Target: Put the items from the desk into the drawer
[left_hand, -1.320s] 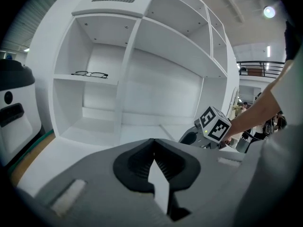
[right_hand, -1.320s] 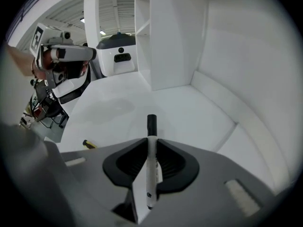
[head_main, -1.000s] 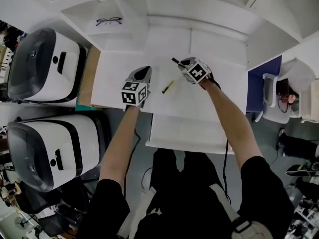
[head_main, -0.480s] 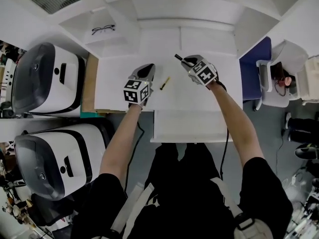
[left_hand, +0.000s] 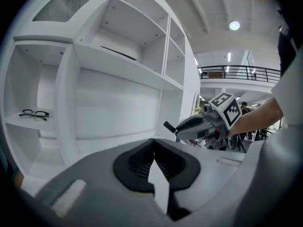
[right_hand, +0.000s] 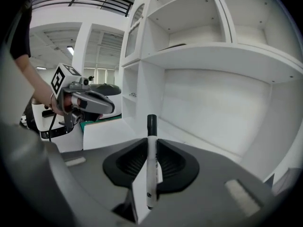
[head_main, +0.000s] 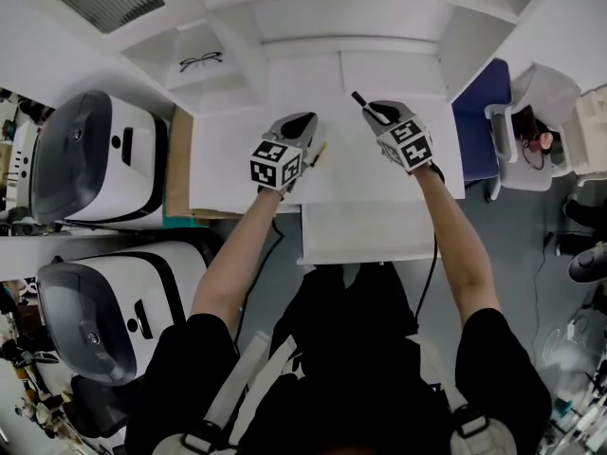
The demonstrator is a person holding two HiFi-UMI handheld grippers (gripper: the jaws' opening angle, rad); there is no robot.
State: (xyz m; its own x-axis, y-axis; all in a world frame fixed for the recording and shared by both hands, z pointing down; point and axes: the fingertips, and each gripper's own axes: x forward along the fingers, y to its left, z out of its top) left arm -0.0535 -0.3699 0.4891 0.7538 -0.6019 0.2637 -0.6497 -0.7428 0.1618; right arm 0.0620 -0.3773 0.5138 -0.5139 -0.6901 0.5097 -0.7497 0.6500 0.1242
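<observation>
Right hand-held gripper clamps a white marker above the tabletop; the left hand-held gripper is closed and empty. Carry the marker level to the near drawer and release it low inside. A yellow pen lies on the tabletop.

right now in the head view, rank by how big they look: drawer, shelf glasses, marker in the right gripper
1. drawer
2. glasses
3. marker, though only its end shows beyond the right gripper, so second and third are unsure.
</observation>
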